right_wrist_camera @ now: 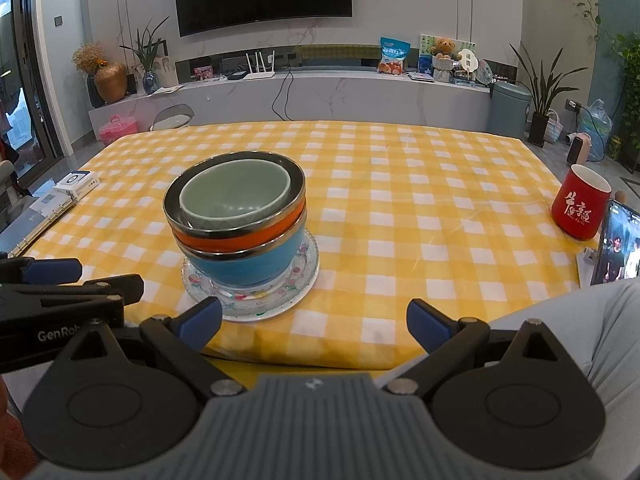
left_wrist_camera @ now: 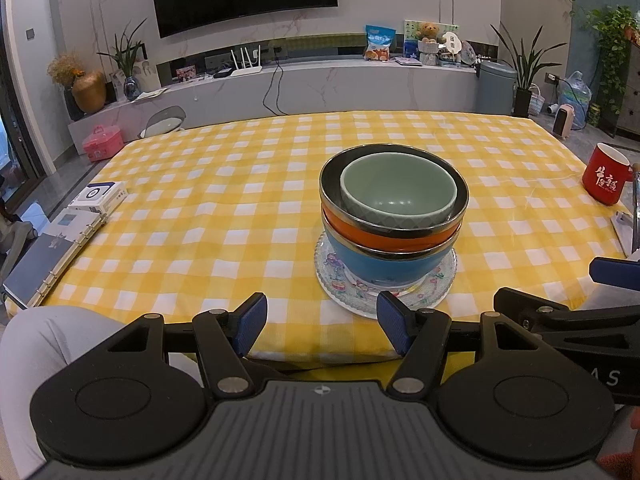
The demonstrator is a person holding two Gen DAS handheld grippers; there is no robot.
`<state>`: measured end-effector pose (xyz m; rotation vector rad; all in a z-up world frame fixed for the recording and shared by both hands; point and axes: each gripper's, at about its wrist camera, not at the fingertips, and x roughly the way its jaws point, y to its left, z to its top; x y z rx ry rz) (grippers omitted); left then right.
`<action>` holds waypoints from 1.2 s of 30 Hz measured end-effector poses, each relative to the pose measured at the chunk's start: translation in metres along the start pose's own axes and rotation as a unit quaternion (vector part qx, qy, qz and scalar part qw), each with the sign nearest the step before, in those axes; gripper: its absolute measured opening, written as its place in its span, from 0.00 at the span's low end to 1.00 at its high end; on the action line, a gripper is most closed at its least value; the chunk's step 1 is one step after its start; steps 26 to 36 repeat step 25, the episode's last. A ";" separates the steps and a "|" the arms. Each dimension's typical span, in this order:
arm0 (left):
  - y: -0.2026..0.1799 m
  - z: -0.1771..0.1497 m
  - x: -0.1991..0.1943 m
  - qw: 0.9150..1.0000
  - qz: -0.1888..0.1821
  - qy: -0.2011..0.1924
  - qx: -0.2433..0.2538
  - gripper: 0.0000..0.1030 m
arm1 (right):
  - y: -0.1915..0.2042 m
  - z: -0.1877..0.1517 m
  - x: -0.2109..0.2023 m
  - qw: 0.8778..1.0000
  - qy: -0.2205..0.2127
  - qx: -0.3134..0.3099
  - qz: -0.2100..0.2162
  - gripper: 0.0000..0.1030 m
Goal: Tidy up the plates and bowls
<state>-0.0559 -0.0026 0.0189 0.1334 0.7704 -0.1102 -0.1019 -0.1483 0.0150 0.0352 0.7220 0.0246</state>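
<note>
A stack stands near the table's front edge: a pale green bowl (left_wrist_camera: pixel 398 190) nested in an orange bowl (left_wrist_camera: pixel 384 236), on a blue bowl (left_wrist_camera: pixel 384 262), on a patterned glass plate (left_wrist_camera: pixel 332 284). The right wrist view shows the same green bowl (right_wrist_camera: pixel 234 194), orange bowl (right_wrist_camera: pixel 240 238), blue bowl (right_wrist_camera: pixel 248 266) and plate (right_wrist_camera: pixel 308 268). My left gripper (left_wrist_camera: pixel 322 326) is open and empty, just short of the plate. My right gripper (right_wrist_camera: pixel 314 322) is open and empty, at the table edge to the right of the stack.
A yellow checked tablecloth (left_wrist_camera: pixel 240 200) covers the table. A red mug (right_wrist_camera: pixel 580 208) and a propped phone (right_wrist_camera: pixel 618 244) stand at the right edge. A ring binder (left_wrist_camera: pixel 52 256) and a small white box (left_wrist_camera: pixel 98 196) lie at the left edge.
</note>
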 end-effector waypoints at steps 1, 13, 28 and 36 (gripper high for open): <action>0.000 0.000 0.000 1.000 -0.001 0.000 0.001 0.72 | 0.000 0.000 0.000 1.000 0.000 0.000 0.000 0.94; 0.000 0.002 0.000 1.000 0.005 -0.003 -0.002 0.72 | 0.000 0.000 0.000 1.000 0.001 0.000 0.000 0.94; 0.000 0.001 -0.001 1.000 0.004 -0.005 -0.002 0.72 | 0.000 -0.002 0.001 1.000 0.004 0.002 -0.001 0.94; 0.000 0.001 -0.001 1.000 0.004 -0.005 -0.002 0.72 | 0.000 -0.002 0.001 1.000 0.004 0.002 -0.001 0.94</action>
